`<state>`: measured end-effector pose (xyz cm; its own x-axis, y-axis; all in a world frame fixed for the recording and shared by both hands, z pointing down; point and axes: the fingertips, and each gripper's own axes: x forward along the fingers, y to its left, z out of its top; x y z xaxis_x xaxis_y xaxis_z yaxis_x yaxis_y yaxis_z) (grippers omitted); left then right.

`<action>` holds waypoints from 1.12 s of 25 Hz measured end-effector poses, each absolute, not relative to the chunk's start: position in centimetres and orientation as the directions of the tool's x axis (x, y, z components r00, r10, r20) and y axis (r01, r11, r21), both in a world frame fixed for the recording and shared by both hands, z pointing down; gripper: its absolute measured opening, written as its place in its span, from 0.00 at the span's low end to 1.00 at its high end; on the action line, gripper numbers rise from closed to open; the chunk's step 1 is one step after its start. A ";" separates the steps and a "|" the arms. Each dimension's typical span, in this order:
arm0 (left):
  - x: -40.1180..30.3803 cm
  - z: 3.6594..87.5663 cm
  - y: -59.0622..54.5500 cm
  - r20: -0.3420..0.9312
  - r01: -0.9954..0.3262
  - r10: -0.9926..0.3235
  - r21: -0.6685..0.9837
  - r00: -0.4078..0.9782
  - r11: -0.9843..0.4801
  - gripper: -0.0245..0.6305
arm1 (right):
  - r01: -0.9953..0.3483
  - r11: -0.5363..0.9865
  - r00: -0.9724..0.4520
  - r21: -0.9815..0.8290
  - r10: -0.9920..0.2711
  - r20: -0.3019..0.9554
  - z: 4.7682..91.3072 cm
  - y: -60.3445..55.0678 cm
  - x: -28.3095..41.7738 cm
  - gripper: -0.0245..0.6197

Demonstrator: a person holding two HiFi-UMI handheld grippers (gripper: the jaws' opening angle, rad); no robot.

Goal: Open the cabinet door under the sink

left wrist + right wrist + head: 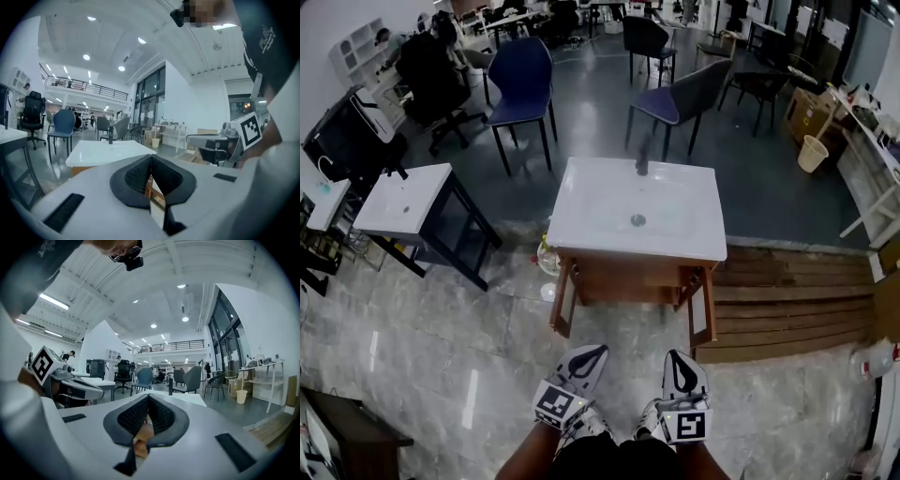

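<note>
The person held both tools close in against the body, side by side above the floor (pixel 441 366). The left tool (pixel 598 352) pointed toward one o'clock and the right tool (pixel 680 361) toward twelve, each held about level. Each tool's jaws were pressed together with nothing between them. The wooden cabinet (pixel 628 278) stood at twelve o'clock beneath the white sink (pixel 581 220), well apart from both tools. Its front faced the person, but I couldn't tell how the door stood.

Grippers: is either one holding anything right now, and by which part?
Nothing is held. The left gripper and right gripper both have their jaws shut on nothing, short of the sink cabinet.
</note>
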<state>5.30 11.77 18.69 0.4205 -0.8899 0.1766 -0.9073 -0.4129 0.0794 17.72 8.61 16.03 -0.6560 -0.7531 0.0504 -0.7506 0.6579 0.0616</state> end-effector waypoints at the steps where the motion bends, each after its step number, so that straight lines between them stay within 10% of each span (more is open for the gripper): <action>1: 5.0 17.6 12.0 0.161 -0.911 -0.896 0.072 0.413 -0.407 0.07 | -0.747 0.662 -0.662 0.061 -0.750 0.023 14.7 8.8 17.2 0.07; 28: -0.5 8.2 14.5 0.056 -0.924 -0.923 -0.012 0.381 -0.382 0.07 | -0.678 0.708 -0.733 0.197 -0.669 -0.122 4.1 11.2 8.9 0.07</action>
<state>-0.53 14.50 8.21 0.3808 -0.9230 0.0559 -0.9241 -0.3820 -0.0118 8.93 11.17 4.07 -0.7333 -0.6689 -0.1219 -0.6784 0.7079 0.1965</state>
